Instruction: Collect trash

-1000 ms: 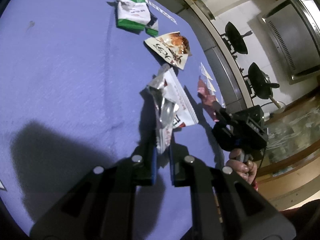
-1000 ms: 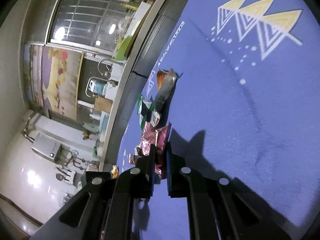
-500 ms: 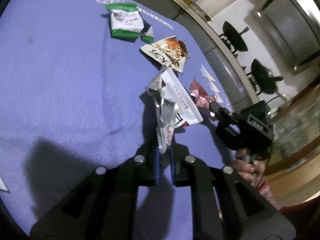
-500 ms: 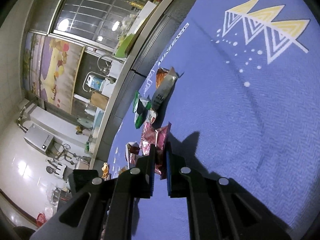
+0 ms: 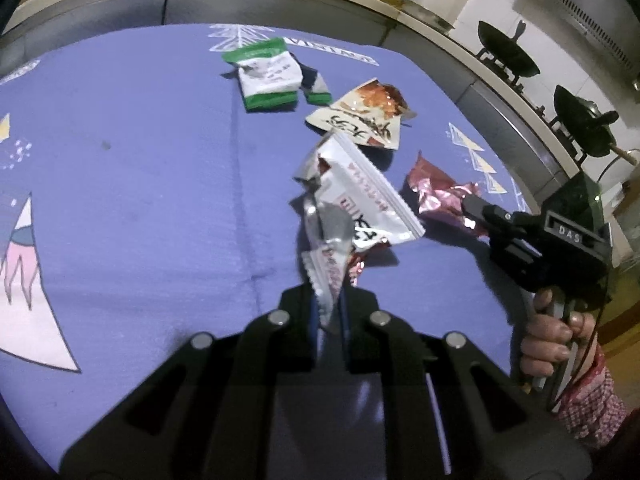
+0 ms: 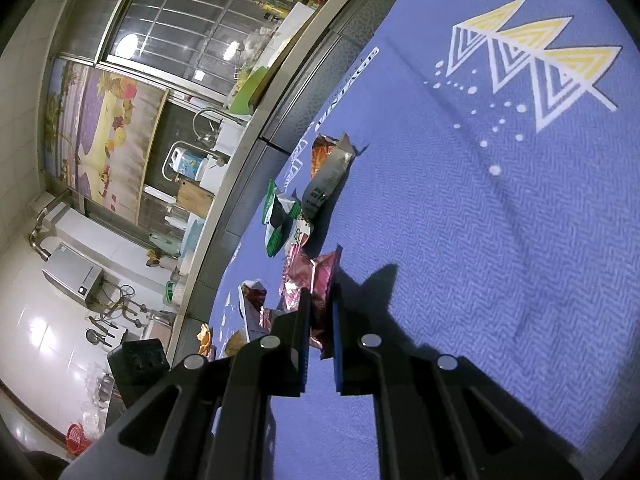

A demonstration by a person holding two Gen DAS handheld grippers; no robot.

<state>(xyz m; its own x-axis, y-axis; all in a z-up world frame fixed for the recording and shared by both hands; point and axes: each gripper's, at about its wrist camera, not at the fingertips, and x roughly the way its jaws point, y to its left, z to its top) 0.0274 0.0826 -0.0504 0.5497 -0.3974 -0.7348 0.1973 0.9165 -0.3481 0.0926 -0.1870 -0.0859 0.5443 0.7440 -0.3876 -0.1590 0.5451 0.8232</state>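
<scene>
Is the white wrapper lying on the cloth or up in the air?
In the air. The left hand-held gripper pinches the white wrapper's bottom edge, so it stands above the blue cloth.

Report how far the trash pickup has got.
Nothing visibly binned yet. In hand: the left gripper clamps a white-and-silver wrapper, and the right gripper clamps a pink wrapper. Left on the blue cloth: the green-and-white packet and orange-and-white wrapper.

- snack wrappers (image 5: 362, 120) lie in a loose row on the cloth (image 5: 140, 168) covering the worktop
- stove pans (image 5: 506, 54) sit behind the cloth's right edge
</scene>
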